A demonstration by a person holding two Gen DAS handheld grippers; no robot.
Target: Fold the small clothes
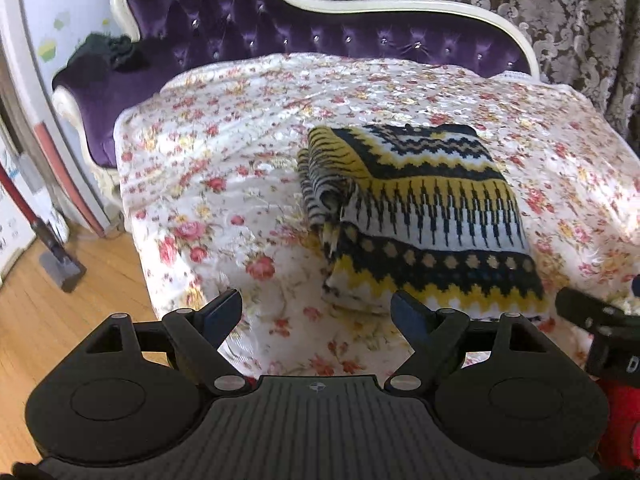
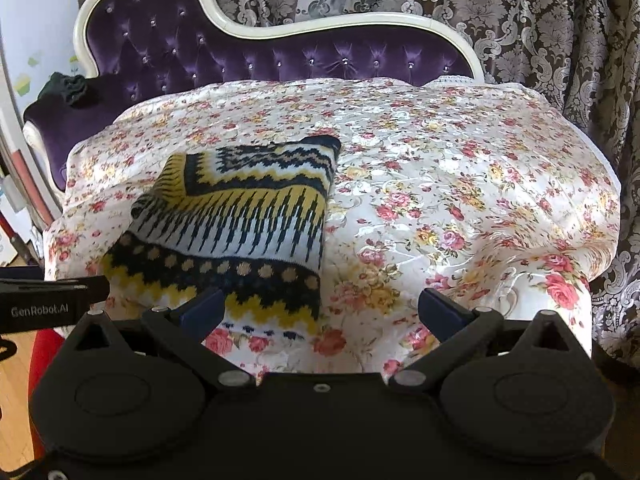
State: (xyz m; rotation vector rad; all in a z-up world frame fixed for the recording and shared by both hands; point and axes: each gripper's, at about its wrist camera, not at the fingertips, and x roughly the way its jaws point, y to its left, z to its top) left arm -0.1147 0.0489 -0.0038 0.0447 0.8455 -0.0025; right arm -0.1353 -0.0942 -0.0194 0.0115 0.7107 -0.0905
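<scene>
A knitted garment [image 1: 424, 216] in yellow, navy and white zigzag bands lies folded into a rough rectangle on the floral cover [image 1: 240, 184] of a chaise. A bunched fold of it shows at its left edge. My left gripper [image 1: 316, 312] is open and empty, held near the cover's front edge, just left of the garment's near corner. In the right wrist view the garment [image 2: 240, 224] lies left of centre. My right gripper [image 2: 320, 312] is open and empty, over the garment's near right corner and the cover [image 2: 460, 200].
The chaise has a purple tufted back [image 1: 320, 36] with a white frame. A black cloth [image 1: 108, 52] lies on its left arm. Patterned curtains [image 2: 540, 20] hang behind. Wooden floor [image 1: 48, 320] and a vacuum head [image 1: 60, 264] are at the left.
</scene>
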